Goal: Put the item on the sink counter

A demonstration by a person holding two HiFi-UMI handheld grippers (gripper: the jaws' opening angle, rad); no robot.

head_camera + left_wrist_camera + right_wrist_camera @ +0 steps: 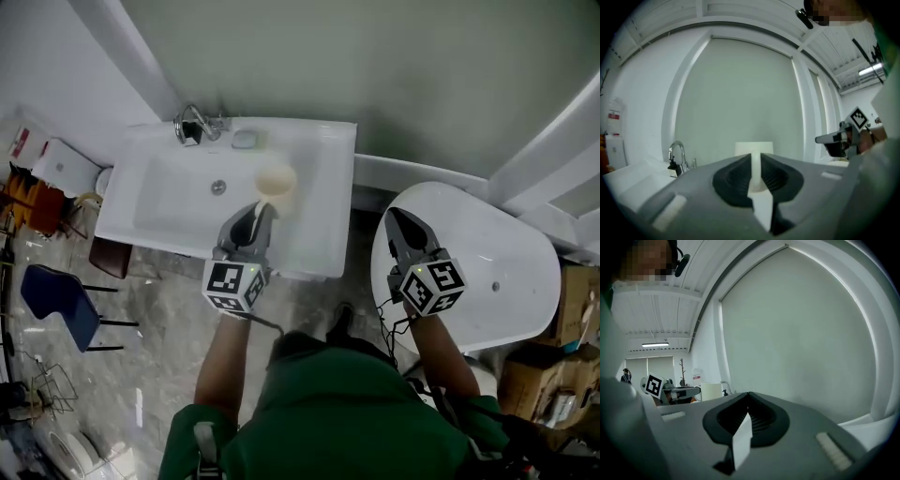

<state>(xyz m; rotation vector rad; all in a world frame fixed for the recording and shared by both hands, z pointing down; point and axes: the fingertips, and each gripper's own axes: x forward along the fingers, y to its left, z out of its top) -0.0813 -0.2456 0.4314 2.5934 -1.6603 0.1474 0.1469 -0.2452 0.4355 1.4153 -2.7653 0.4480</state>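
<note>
White washroom set, pale green wall behind. The left gripper (265,208) has its jaws almost together, pinching the wall of a cream cup (276,180); in the left gripper view a thin white strip of the cup (753,147) fills the narrow gap between the pads. The cup sits over the right part of the sink (319,187), at the basin's right edge; I can't tell whether its base touches the counter. Further left in the basin is the drain (218,187). At the back rim are a small pale dish (246,140) and the chrome faucet (192,124), both well clear of the cup. The right gripper (394,217) has its jaws closed with nothing between them and is held over the white bathtub (506,244), which is just right of the sink. A blue chair (56,305) stands on the floor at far left.
</note>
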